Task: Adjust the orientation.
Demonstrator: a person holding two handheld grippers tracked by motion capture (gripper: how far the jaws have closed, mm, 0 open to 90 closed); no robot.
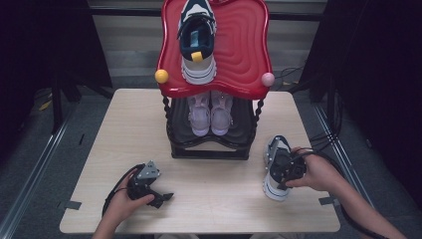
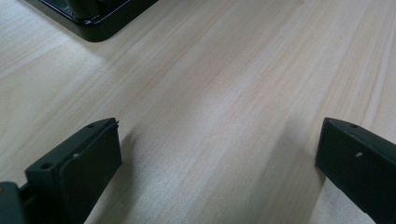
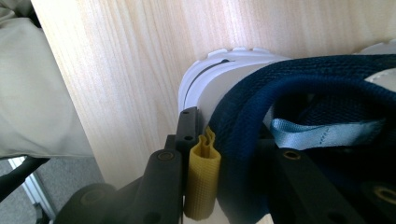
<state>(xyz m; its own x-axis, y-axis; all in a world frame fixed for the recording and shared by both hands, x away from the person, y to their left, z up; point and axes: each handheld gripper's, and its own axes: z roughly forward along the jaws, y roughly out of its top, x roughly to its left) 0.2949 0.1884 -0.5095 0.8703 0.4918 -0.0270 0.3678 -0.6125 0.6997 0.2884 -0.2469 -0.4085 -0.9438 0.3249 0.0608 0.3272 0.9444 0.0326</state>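
Note:
A navy and white sneaker (image 1: 275, 190) lies on the table at the right, heel toward the person. My right gripper (image 1: 283, 172) is shut on its heel. In the right gripper view one jaw of the right gripper (image 3: 233, 135) presses the yellow pull tab (image 3: 201, 182) outside the heel of the sneaker (image 3: 243, 70), and the other sits inside the navy collar. Its matching sneaker (image 1: 198, 40) stands on the rack's red top tray (image 1: 239, 50). My left gripper (image 1: 160, 199) rests open on the table at the lower left. Bare wood shows between the jaws of the left gripper (image 2: 219, 135).
A pair of pale pink shoes (image 1: 210, 114) sits on the rack's lower black shelf (image 1: 209, 149), whose base corner (image 2: 93, 23) shows ahead of the left gripper. Yellow (image 1: 161, 76) and pink (image 1: 267, 79) knobs jut from the tray's front corners. The wooden table (image 1: 214, 209) ends near both hands.

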